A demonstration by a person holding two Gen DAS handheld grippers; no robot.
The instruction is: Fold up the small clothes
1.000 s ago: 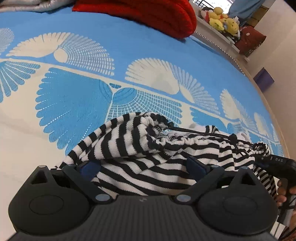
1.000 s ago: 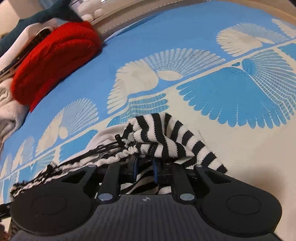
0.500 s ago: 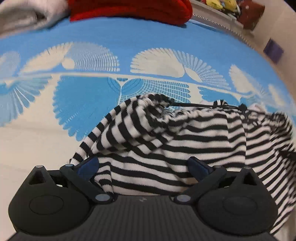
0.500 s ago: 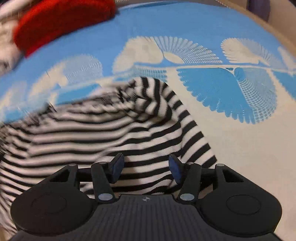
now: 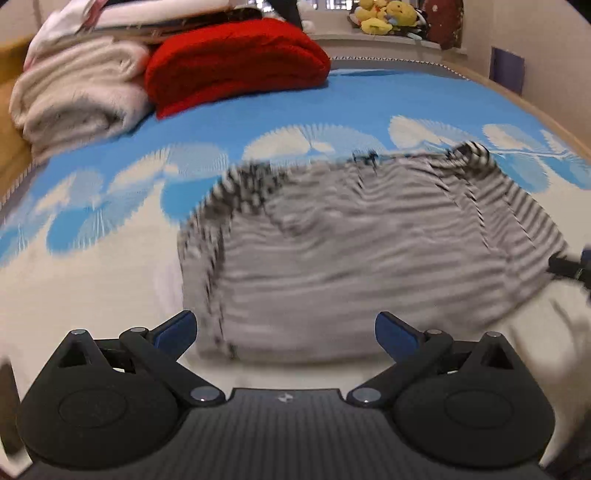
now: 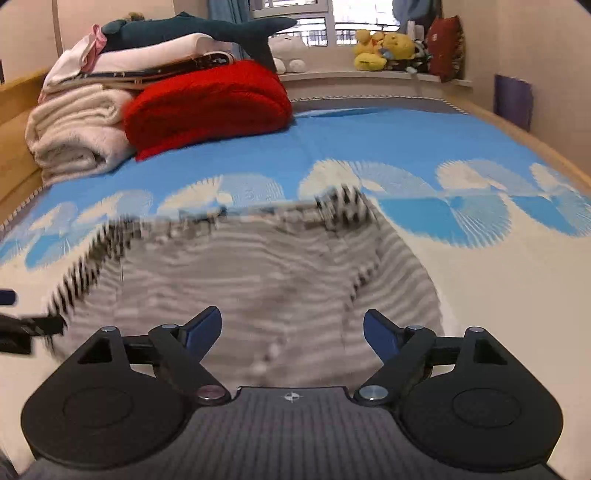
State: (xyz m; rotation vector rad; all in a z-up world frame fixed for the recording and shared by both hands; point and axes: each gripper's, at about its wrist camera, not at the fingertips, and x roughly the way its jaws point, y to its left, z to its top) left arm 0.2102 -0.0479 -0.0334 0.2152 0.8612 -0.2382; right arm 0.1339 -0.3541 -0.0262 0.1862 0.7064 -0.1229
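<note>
The left gripper (image 5: 284, 334) stands wide, its blue pads (image 5: 177, 328) well apart and gripping nothing; the near edge of the black-and-white striped garment (image 5: 369, 266) lies on the bed just beyond the fingertips, not pinched. The right gripper (image 6: 291, 332) has its jaws opening, blue pads (image 6: 380, 338) spread wide, and nothing is held; the striped cloth shows between and past them, lying flat underneath, and I can't tell whether the tips brush it.

The garment is spread out on the bedspread (image 6: 369, 140), a blue and cream cover with a fan pattern. It is blurred in both views, so the stripes smear into grey, but a dark drawstring edge runs along its far side. At the right edge of the left wrist view a dark bit of the other gripper pokes in beside the cloth, and the same happens at the left edge of the right wrist view.

Farther back, at the head of the bed, a folded red blanket (image 6: 207, 107) sits against a rolled cream blanket (image 6: 77, 136), with more folded bedding and a dark plush shark (image 6: 199, 27) stacked on top. Yellow soft toys (image 6: 384, 48) line the window ledge behind.
</note>
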